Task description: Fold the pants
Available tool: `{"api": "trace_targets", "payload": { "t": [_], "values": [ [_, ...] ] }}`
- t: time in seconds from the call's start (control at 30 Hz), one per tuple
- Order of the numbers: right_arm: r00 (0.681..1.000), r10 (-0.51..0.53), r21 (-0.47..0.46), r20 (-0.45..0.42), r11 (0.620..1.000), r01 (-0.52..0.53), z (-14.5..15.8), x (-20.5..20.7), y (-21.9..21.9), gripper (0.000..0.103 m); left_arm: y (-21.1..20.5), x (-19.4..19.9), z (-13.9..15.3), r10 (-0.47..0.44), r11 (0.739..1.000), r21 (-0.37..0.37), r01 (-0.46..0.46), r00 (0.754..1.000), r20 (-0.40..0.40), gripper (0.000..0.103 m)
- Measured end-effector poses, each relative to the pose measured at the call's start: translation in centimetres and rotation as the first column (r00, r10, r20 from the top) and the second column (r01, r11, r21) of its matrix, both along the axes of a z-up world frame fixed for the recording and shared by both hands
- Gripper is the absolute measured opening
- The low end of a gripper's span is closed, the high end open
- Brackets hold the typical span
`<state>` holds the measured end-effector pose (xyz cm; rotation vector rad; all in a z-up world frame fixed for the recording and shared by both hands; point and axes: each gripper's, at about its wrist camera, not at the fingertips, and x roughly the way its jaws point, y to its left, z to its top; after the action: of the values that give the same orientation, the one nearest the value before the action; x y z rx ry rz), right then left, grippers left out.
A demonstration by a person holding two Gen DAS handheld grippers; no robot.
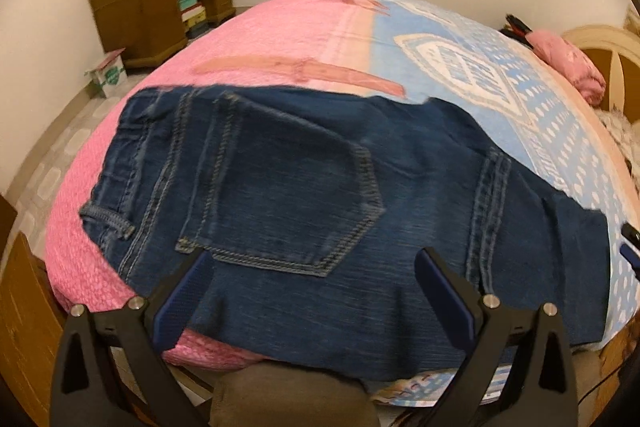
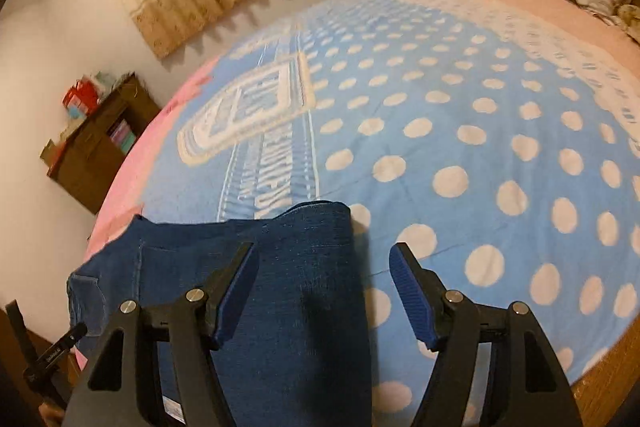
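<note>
Both hand-held grippers, left (image 1: 312,267) and right (image 2: 322,267), are held wide open, gripping nothing. Just beyond, the jeans (image 1: 320,195) are laid folded on the bed (image 2: 480,147). A last fold is likely needed; an end must be pinched.

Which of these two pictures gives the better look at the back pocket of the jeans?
The left wrist view. There the back pocket fills the middle of the picture, its stitched outline plain, slightly blurred. In the right wrist view only a small part of a pocket shows at the far left of the jeans.
</note>
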<state>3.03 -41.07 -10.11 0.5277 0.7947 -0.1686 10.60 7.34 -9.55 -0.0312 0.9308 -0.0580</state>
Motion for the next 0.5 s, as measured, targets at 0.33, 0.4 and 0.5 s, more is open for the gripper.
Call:
{"api": "trace_targets", "payload": {
  "t": [0.33,0.4,0.5],
  "values": [
    [0.986,0.082,-0.042,-0.143,0.995,-0.089,-3.7,1.6,1.1,0.017,-3.7,-0.4,0.8,-0.083,0.996,0.037,0.083,0.996,0.008,0.103],
    [0.993,0.032,-0.1,-0.115,0.994,-0.043,-2.8,0.8,0.3,0.012,-4.6,-0.4,0.8,-0.104,0.994,0.017,0.104,0.995,0.001,0.103],
    [0.987,-0.062,-0.171,-0.151,0.985,0.036,-3.1,0.1,-1.7,0.0,-6.0,-0.5,0.6,-0.136,0.991,0.014,0.136,0.991,-0.003,0.103]
  ]
}}
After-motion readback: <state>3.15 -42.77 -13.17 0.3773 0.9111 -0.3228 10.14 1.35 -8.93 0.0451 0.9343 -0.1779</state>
